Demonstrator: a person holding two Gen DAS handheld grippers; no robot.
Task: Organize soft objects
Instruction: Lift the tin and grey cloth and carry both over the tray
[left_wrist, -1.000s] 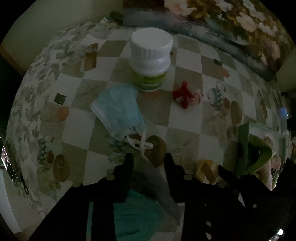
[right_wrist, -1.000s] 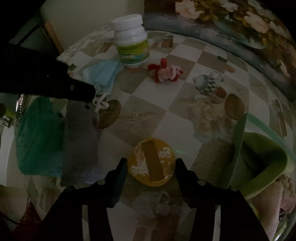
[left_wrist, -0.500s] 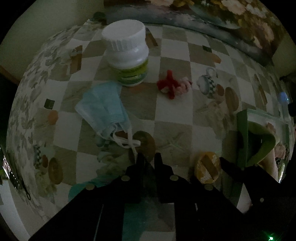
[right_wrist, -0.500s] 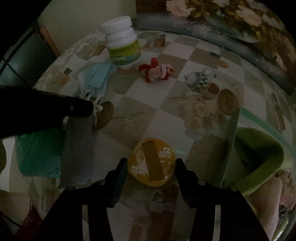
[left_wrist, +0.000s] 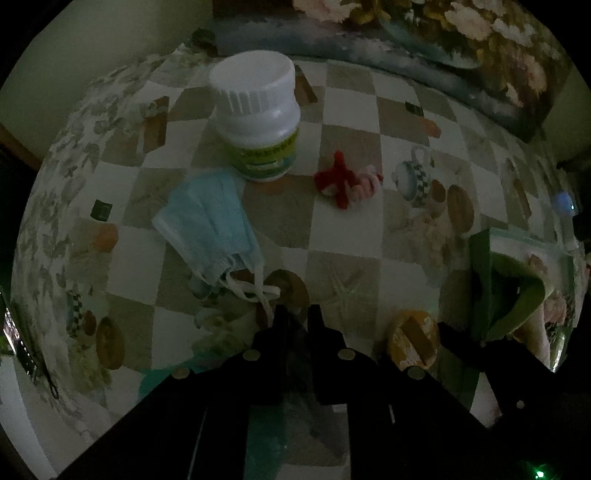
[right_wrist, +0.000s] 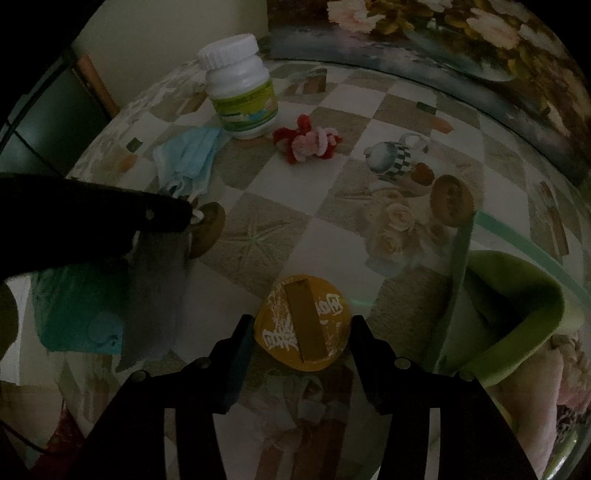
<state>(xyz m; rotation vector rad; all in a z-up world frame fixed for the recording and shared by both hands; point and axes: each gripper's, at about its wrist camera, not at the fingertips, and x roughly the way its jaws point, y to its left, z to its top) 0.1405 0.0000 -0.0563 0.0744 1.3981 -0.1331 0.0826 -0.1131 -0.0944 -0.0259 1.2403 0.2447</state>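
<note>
Two grippers over a checked, printed tablecloth (left_wrist: 343, 229), dim light. Left gripper (left_wrist: 295, 317) points down at the near edge of the cloth; its jaws have just been closing and now stand narrow, pinched on a grey cloth (right_wrist: 159, 266) that hangs from the tips, seen from the right wrist view draped over a teal cloth (right_wrist: 77, 314) beneath it. Right gripper (right_wrist: 301, 332) has its jaws partly apart, one on each side of a round yellow lid-like disc (right_wrist: 303, 321) lying flat; whether the pads touch it, cannot tell. Blue face mask (left_wrist: 210, 225) lies crumpled just beyond the left gripper, its white ear loops (left_wrist: 255, 288) trailing toward the tips. White plastic jar (left_wrist: 258, 118) with green label stands upright behind the mask, touching or just beside it. Red and pink soft toy (left_wrist: 347, 181) lies right of the jar, apart from it. Green bin (right_wrist: 517, 306) at the right edge, pale soft items inside.
</note>
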